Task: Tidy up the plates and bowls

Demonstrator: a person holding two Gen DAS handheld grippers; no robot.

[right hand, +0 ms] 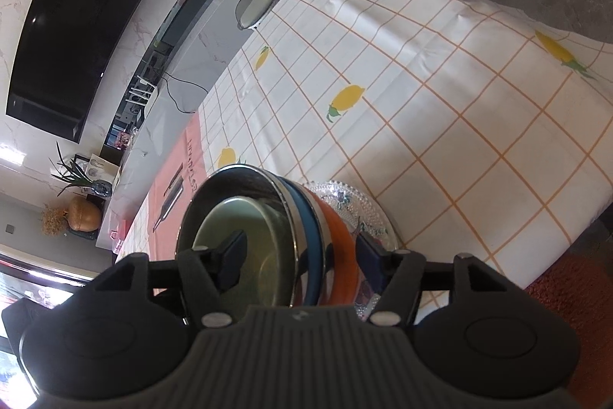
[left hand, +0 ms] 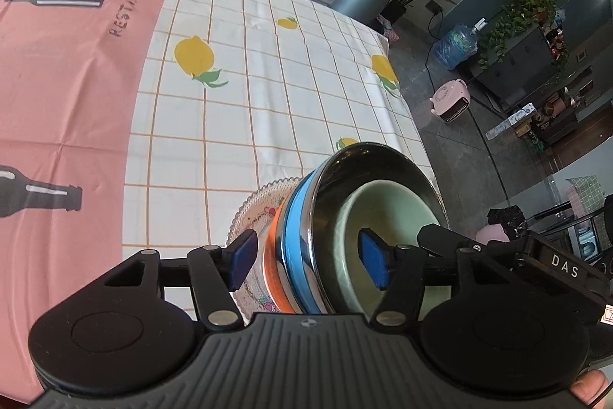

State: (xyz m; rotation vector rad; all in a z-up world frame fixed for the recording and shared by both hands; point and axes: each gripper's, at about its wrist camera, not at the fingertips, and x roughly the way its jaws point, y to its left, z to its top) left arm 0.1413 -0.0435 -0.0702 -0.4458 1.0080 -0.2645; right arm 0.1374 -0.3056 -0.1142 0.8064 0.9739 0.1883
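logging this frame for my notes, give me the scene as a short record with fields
surface: table with lemon-check tablecloth
stack base: patterned glass plate
stack middle: orange bowl, then blue bowl
stack top: steel bowl with pale green bowl nested inside
left gripper: jaws apart, straddling the stack's rims, pads not pressing
right gripper: jaws apart, straddling the rims from the opposite side

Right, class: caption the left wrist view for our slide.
Open tongs straddle stacked bowls on a glass plate.
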